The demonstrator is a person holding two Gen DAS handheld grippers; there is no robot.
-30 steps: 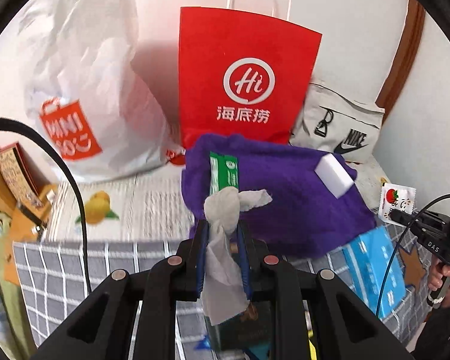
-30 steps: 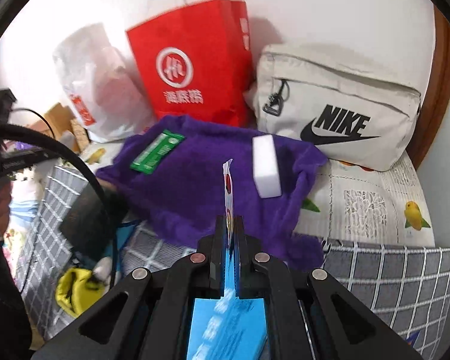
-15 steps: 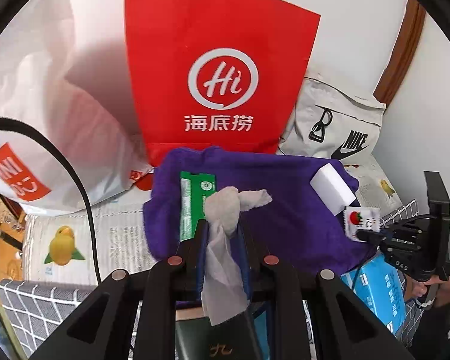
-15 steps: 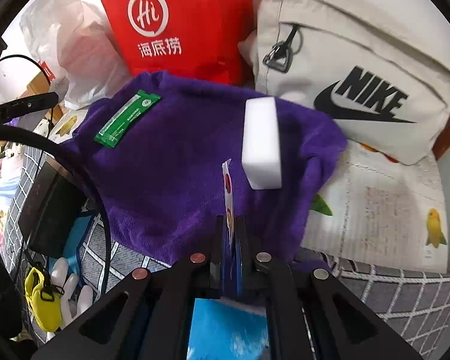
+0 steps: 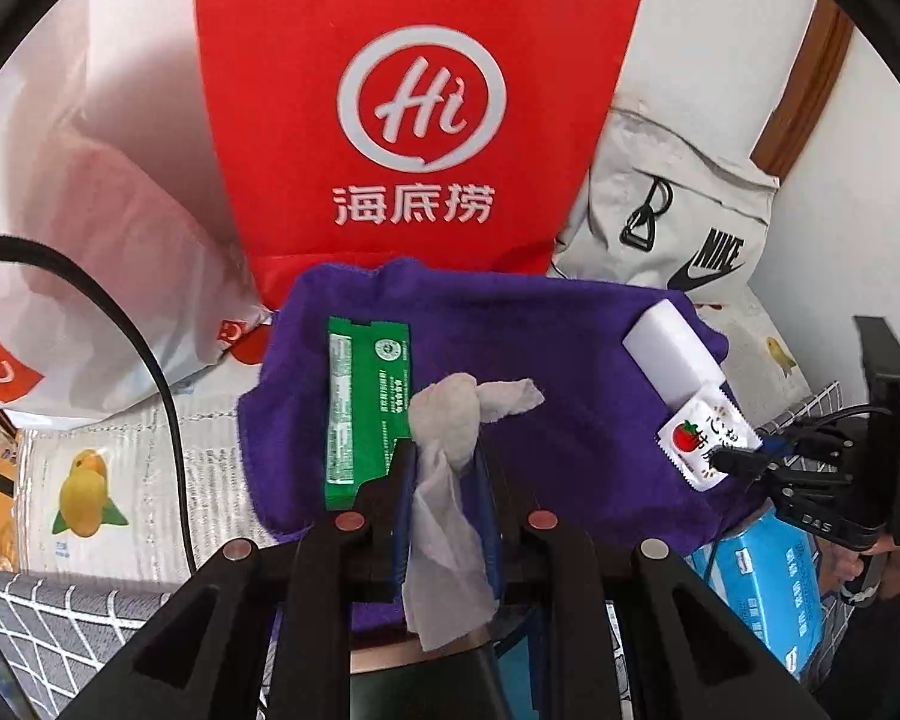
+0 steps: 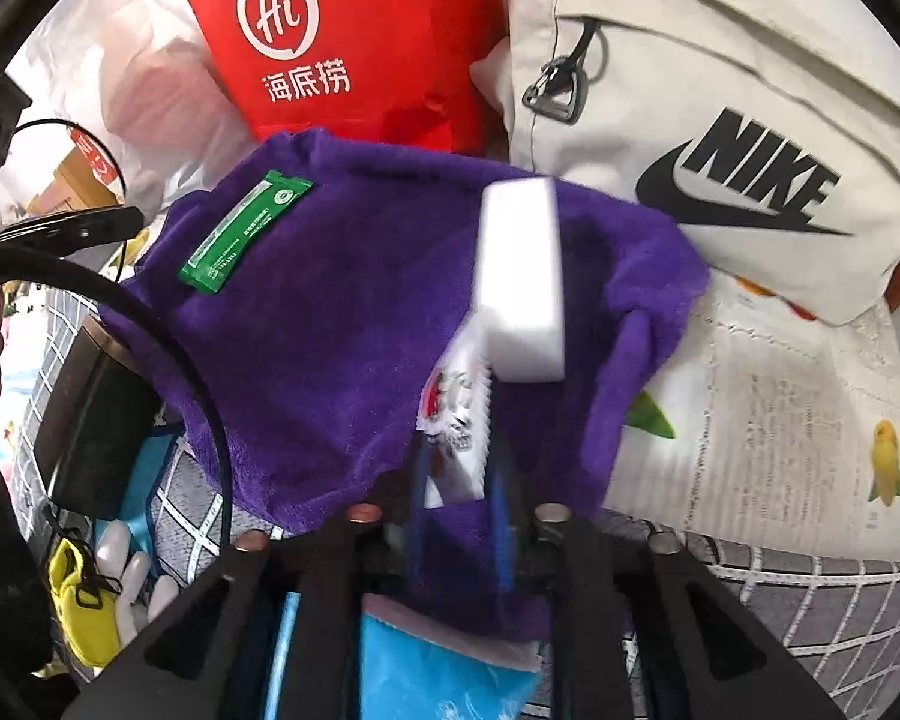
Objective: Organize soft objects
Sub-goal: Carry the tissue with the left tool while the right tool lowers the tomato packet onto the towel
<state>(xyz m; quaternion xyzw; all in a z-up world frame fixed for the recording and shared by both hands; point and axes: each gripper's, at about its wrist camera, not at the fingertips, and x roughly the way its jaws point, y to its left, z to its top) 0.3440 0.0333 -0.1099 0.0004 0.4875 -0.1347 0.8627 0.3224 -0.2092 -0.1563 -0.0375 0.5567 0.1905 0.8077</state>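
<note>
A purple towel [image 5: 570, 360] lies spread in front of the bags, with a green sachet [image 5: 366, 408] and a white sponge block [image 5: 672, 354] on it. My left gripper [image 5: 444, 450] is shut on a crumpled grey-white tissue [image 5: 444, 480], just above the towel's near edge and beside the green sachet. My right gripper [image 6: 457, 456] hovers over the towel [image 6: 342, 312] with its jaws opening. A small white tomato-print sachet [image 6: 456, 420] leans loose between them, its top against the sponge block [image 6: 522, 288].
A red paper bag [image 5: 420, 108], a white plastic bag [image 5: 90, 240] and a beige Nike pouch [image 6: 720, 120] stand close behind the towel. A blue tissue pack [image 5: 768, 588], a black box [image 6: 90, 414] and a yellow toy [image 6: 84, 606] lie on the grey checked cloth [image 6: 810, 600].
Both grippers have come forward and down over the towel. The right jaws have parted, and the tomato sachet has tipped from edge-on to leaning against the sponge block.
</note>
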